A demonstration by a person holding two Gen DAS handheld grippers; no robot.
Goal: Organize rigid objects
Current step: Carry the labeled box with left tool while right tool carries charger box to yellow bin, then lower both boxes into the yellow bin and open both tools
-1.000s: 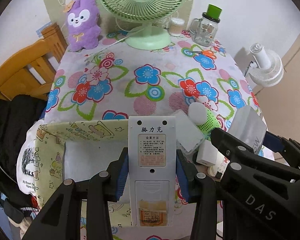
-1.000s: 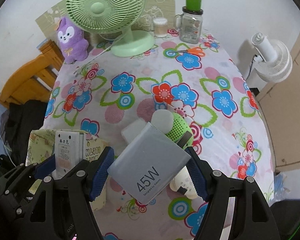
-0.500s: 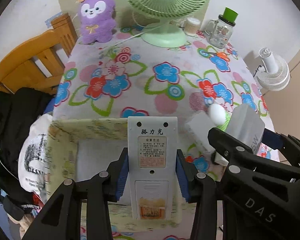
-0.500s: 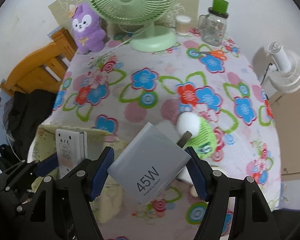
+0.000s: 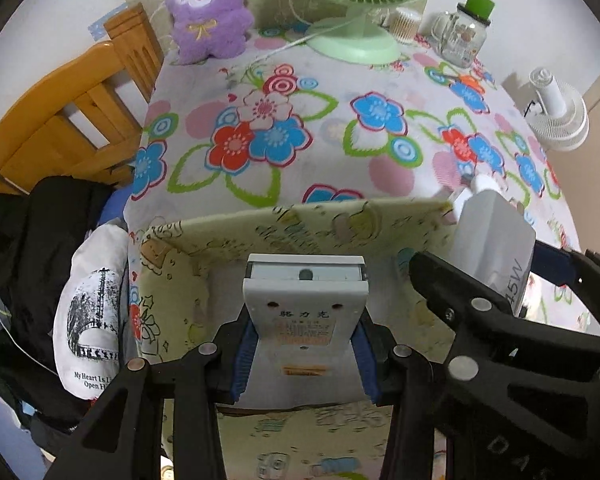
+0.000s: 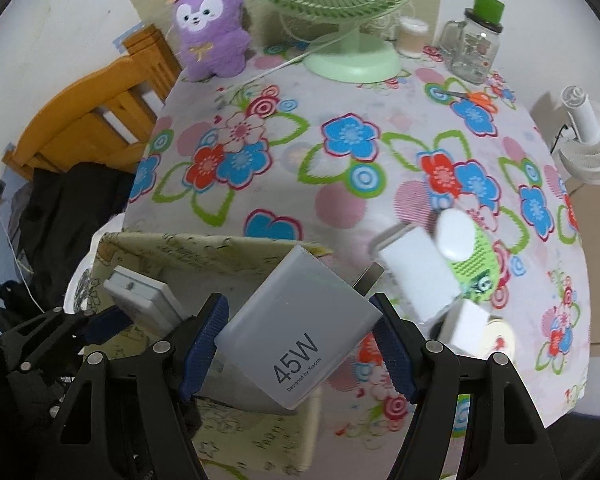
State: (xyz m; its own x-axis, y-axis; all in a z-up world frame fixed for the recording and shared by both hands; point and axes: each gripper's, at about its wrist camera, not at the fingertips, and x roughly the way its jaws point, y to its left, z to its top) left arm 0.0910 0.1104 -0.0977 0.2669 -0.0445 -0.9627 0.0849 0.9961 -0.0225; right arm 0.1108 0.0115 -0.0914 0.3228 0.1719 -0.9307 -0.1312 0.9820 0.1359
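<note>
My left gripper (image 5: 305, 354) is shut on a white remote-like device (image 5: 305, 312) with a printed label, held end-down over the opening of a pale yellow cartoon-print storage box (image 5: 300, 224) at the table's near left corner. My right gripper (image 6: 300, 350) is shut on a grey 45W charger (image 6: 296, 328), tilted with its prongs toward the upper right, above the box's right wall (image 6: 236, 252). The charger (image 5: 496, 244) and the right gripper also show at the right of the left wrist view. The device (image 6: 140, 292) shows at the left of the right wrist view.
On the floral tablecloth (image 6: 340, 168) lie a white box (image 6: 416, 268), a white-and-green object (image 6: 464, 248) and small white items. At the back stand a purple plush (image 6: 210, 36), a green fan (image 6: 352, 60), a jar (image 6: 474, 44) and scissors (image 6: 468, 98). A wooden chair (image 5: 72, 120) stands left.
Both grippers have moved left and downward with their objects, and now hang over the storage box. The remote has tipped so its top end faces the camera. The grips are unchanged.
</note>
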